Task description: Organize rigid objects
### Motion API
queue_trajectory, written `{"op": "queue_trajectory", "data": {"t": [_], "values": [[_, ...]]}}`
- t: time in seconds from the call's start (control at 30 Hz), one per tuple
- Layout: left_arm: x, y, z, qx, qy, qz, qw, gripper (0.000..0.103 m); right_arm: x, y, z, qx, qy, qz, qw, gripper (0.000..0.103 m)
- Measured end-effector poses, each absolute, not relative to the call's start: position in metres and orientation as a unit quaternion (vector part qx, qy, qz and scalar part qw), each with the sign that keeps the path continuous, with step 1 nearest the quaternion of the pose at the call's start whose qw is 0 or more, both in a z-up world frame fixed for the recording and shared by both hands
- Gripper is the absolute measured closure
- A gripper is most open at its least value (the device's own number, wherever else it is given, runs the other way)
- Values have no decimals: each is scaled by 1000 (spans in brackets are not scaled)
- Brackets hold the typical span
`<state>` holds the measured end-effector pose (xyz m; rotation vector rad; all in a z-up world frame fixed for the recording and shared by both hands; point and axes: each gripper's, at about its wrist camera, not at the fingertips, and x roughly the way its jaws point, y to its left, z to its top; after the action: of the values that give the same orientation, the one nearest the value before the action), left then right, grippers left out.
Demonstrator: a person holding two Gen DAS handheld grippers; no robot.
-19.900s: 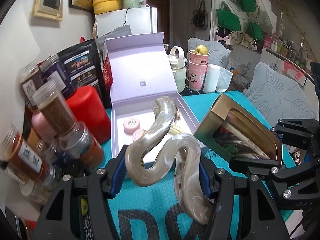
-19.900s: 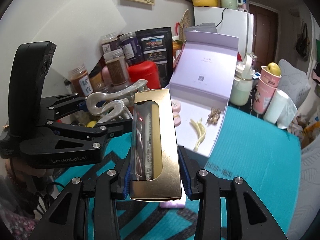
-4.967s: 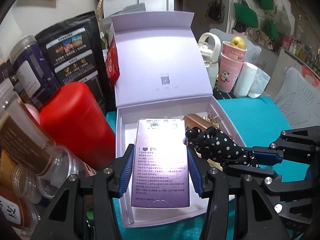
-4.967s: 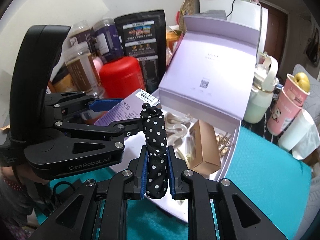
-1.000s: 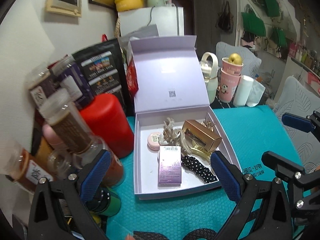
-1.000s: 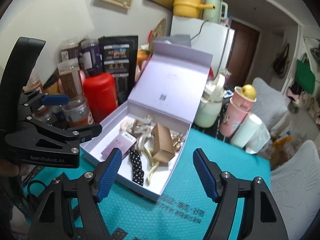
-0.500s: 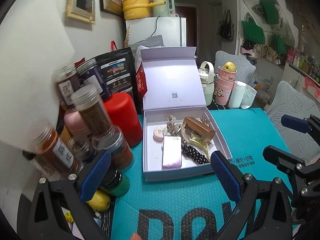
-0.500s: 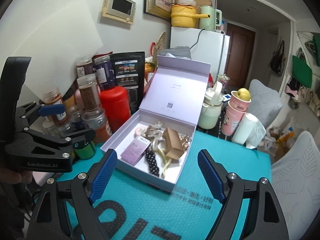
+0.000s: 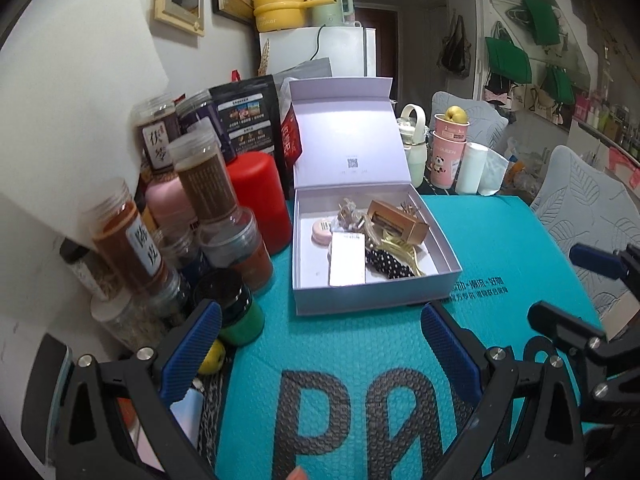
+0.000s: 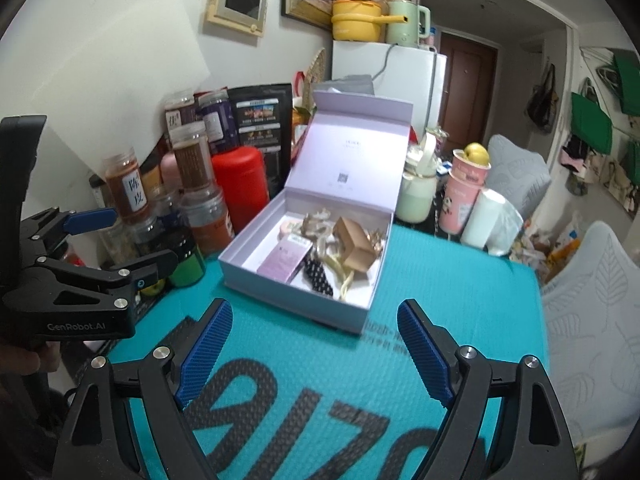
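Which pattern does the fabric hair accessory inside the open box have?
The hair accessory is black with white polka dots; the left wrist view shows it best.

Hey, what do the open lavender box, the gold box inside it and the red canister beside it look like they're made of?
Lavender box: likely rigid matte cardboard, with crisp fold lines and a thick hinged lid.
Gold box: probably metallic-finish card; it shines, has sharp folded edges and a window cutout.
Red canister: smooth, slightly glossy, probably plastic, though coated metal is possible.
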<state>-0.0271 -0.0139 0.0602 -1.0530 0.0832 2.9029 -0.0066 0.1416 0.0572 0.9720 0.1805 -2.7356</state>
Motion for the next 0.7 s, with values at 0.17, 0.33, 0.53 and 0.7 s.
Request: {"op": "queue_trajectory", "data": {"t": [0.17, 0.33, 0.53, 0.7], "values": [[-18, -17, 48, -348, 27, 937, 14, 1, 3, 139, 42, 346, 59, -931, 98, 17], [-13, -21, 37, -362, 19, 932, 15, 1, 8, 138, 34, 355, 52, -928, 97, 17], [-10, -24, 32, -368, 13, 930, 14, 1, 9, 138, 33, 358, 43, -927, 100, 17], [-11, -25, 32, -370, 12, 929, 13, 1, 9, 138, 33, 358, 43, -927, 101, 17]]}}
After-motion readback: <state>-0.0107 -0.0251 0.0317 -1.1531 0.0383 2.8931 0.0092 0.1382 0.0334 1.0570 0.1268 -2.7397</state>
